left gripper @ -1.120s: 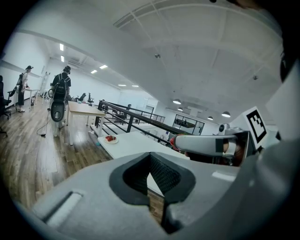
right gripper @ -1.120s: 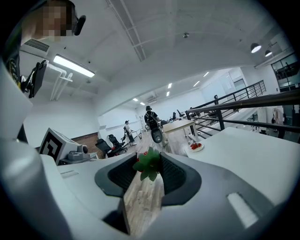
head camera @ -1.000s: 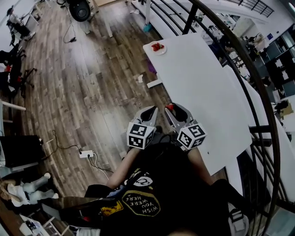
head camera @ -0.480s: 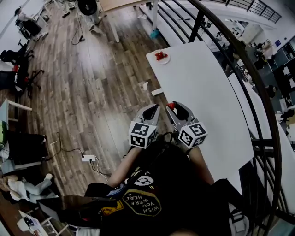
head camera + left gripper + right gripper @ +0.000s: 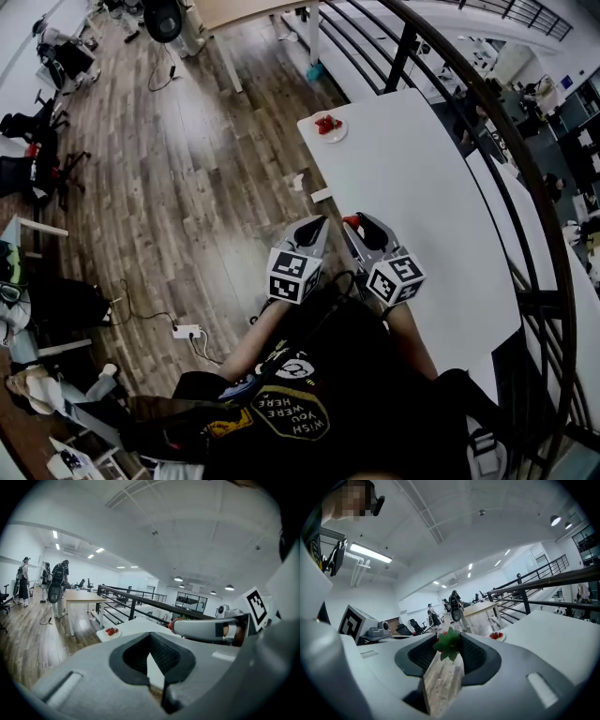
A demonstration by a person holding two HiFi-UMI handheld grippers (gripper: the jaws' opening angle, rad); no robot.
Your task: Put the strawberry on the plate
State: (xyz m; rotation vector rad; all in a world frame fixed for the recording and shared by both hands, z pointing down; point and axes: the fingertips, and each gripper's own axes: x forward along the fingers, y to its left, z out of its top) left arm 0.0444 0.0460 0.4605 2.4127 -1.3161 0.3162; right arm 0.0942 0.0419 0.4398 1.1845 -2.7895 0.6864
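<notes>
My right gripper (image 5: 353,221) is shut on a red strawberry (image 5: 351,221); in the right gripper view its green leaves (image 5: 449,644) stick out between the jaw tips. It hovers at the near left edge of the white table (image 5: 412,197). A small white plate (image 5: 328,127) holding other strawberries (image 5: 325,123) sits at the table's far left corner, also visible as the plate (image 5: 497,636) in the right gripper view and the plate (image 5: 111,633) in the left gripper view. My left gripper (image 5: 317,226) hangs beside the right one over the floor, with its jaws together and nothing between them.
A black railing (image 5: 487,103) curves along the table's right side. Wood floor (image 5: 187,187) lies to the left, with a power strip and cables (image 5: 187,331). A second table (image 5: 82,597) and people (image 5: 56,581) stand far off.
Both grippers have stayed side by side, with the strawberry still held; the view has shifted slightly and the plate sits about as far away as before.
</notes>
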